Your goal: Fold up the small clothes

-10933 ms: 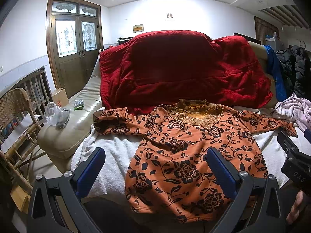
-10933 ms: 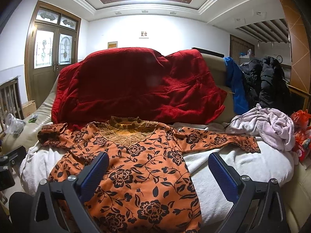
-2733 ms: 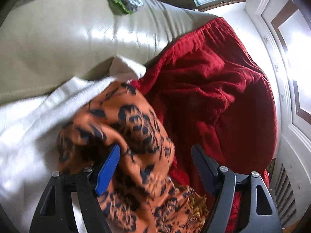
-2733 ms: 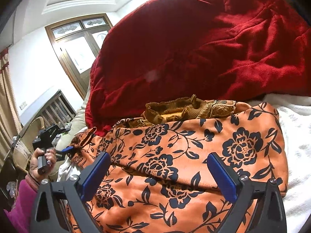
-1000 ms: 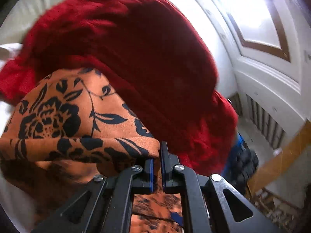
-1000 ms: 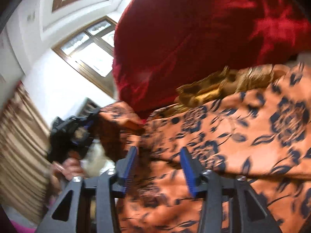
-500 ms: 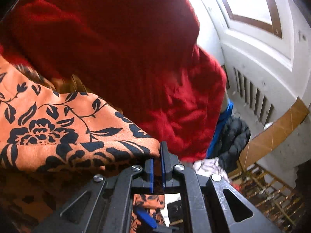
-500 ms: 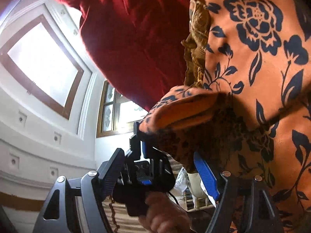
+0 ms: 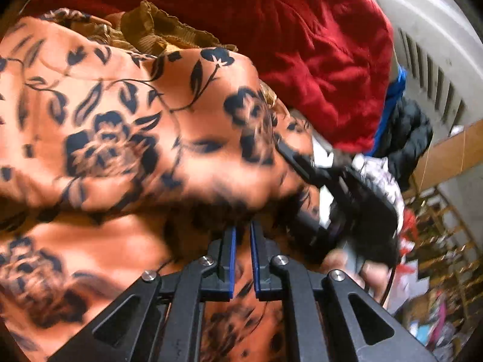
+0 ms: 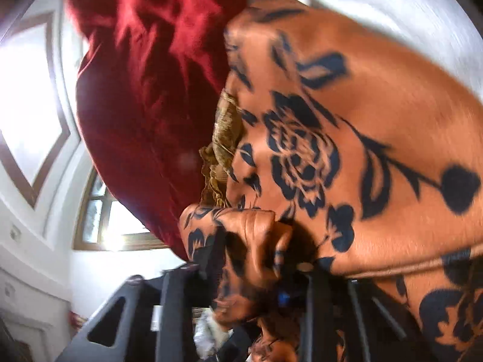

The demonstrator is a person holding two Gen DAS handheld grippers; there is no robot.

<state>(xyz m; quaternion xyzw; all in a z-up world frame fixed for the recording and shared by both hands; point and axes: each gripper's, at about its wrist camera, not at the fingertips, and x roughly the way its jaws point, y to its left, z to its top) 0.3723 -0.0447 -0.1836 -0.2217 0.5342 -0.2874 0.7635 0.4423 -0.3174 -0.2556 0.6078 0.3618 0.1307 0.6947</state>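
An orange top with black flowers (image 9: 120, 120) lies crumpled on the sofa, its gold collar (image 9: 157, 33) toward the red blanket. My left gripper (image 9: 243, 235) is shut on a fold of its sleeve, and the pads show only a thin slit. In the right wrist view the same top (image 10: 362, 120) fills the frame. My right gripper (image 10: 256, 256) has its jaws closing tight on a bunched fold of the cloth, which hides the pads. From the left wrist view, the right gripper (image 9: 332, 187) and the hand (image 9: 362, 268) holding it sit just right of my left fingers.
A red blanket (image 9: 302, 45) covers the sofa back behind the top. A blue garment (image 9: 392, 90), a black jacket (image 9: 407, 132) and pale clothes (image 9: 380, 178) lie at the right. A white cover (image 10: 377, 0) lies under the top.
My left gripper has carried the sleeve down and across over the body of the top. The right jaws, wide apart before, have closed on a bunch of cloth, and that gripper has rolled.
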